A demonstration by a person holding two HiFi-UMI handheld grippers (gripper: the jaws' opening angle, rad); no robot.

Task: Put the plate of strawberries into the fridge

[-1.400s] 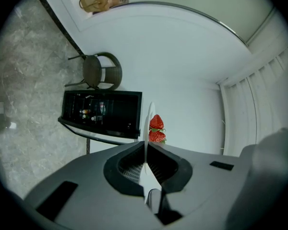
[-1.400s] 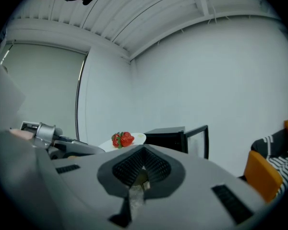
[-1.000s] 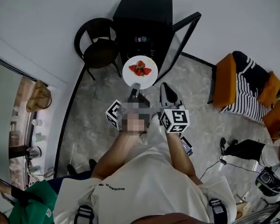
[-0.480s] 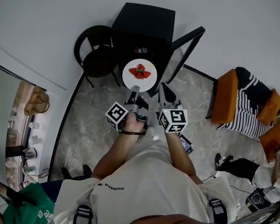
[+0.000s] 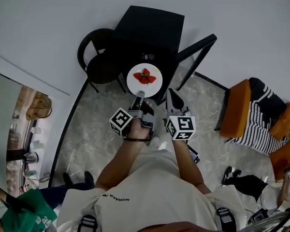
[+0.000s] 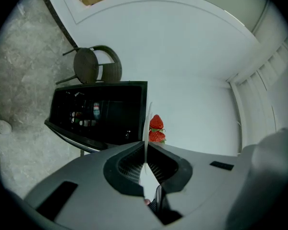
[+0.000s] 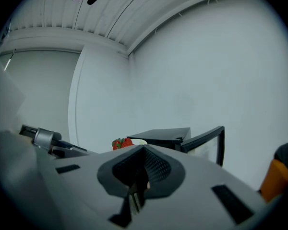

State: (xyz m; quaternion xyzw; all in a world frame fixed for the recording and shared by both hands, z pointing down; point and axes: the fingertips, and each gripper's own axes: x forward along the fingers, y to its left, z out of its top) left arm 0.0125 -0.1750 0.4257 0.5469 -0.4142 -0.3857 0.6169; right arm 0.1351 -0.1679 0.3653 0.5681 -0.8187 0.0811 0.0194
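You've got the left gripper [image 5: 138, 96] pinching the near rim of the plate [image 5: 134, 84], jaws clamped on the thin white edge. In the left gripper view the plate is an edge-on sliver between the pads, so it's carried flat. That's why the strawberries [image 5: 145, 76] sit piled mid-plate instead of rolling: rim grip, gripper level, load hanging out ahead of you.

The plate is in the air just on the near side of the fridge [image 5: 152, 28], roughly lined up with its dark opening, not inside yet. The fridge door [image 5: 197, 56] is swung open to the right, clear of the plate's path.

The right gripper [image 5: 169, 91] sits just right of the plate, jaws pressed together on nothing and not touching the plate. It looks like the spare, kept alongside so it's free for the door or to steady the rim.

There are small items on a shelf inside, too small to name. A black chair [image 5: 99, 57] stands just left of the fridge.

My read is that you're late in the carry: what's left is to push the plate far into the opening, set it on a shelf and let go. It's a low unit, so expect to drop to shelf height. With a one-point rim pinch, any tilt on the way down could tip the berries off
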